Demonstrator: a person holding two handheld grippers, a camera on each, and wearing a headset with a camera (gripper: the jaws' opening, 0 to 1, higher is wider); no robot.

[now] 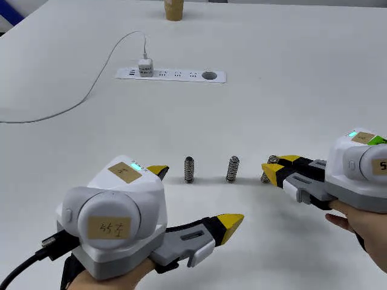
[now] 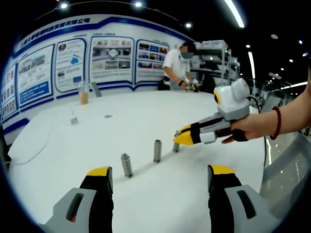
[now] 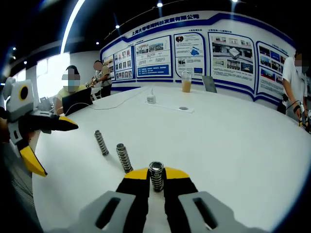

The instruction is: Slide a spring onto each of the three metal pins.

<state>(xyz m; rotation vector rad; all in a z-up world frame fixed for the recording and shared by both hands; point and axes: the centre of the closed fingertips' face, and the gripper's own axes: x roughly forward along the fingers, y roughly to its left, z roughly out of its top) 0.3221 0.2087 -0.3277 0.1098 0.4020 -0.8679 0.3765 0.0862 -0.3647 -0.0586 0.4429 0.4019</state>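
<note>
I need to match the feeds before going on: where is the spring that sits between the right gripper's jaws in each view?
Head view: the spring is right of centre, last in the row of three, partly behind the right gripper.
Left gripper view: right of centre, just behind the right gripper's yellow tip.
Right gripper view: bottom centre, between the jaws.
Shared landmark: the brown cup.

White table [image 1: 290, 72], poster wall [image 3: 194, 43] (ceiling strip lights [image 2: 233, 12]).
</note>
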